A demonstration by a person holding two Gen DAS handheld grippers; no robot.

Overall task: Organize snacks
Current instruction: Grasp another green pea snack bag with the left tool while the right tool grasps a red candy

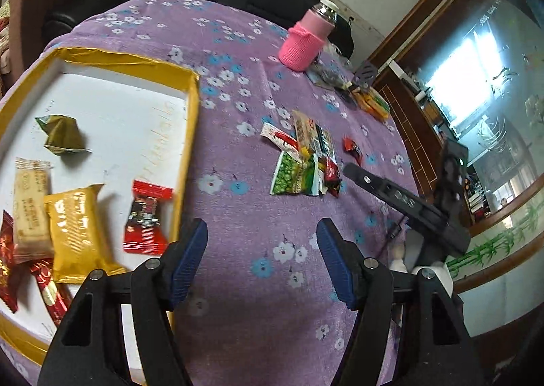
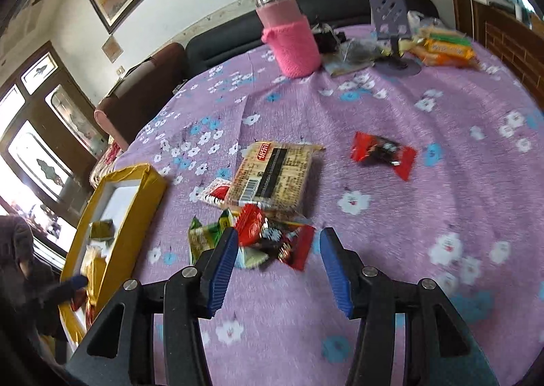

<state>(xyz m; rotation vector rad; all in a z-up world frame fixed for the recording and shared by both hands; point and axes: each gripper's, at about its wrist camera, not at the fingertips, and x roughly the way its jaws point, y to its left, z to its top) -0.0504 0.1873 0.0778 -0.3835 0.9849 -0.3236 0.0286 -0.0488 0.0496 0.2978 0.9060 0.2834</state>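
Observation:
A yellow-rimmed box point(image 1: 190, 134) with a white floor holds a green packet point(image 1: 63, 136), a beige biscuit pack point(image 1: 30, 209), a yellow packet point(image 1: 76, 233) and a red candy point(image 1: 146, 216). My left gripper point(image 1: 261, 233) is open and empty over the purple cloth, just right of the box. A heap of snacks point(image 1: 302, 161) lies further out. In the right wrist view my right gripper point(image 2: 279, 236) is open, with its tips at a red candy point(image 2: 265, 236) beside a green packet point(image 2: 204, 238). A biscuit pack point(image 2: 272, 175) lies behind them. One red candy point(image 2: 384, 153) lies apart.
A bottle in a pink knitted sleeve point(image 2: 292, 42) stands at the back of the table. Beside it are a grey phone stand point(image 2: 391, 19) and orange and green snack packs point(image 2: 442, 46). A dark sofa point(image 2: 238, 36) runs behind. A person point(image 2: 17, 267) is at the left.

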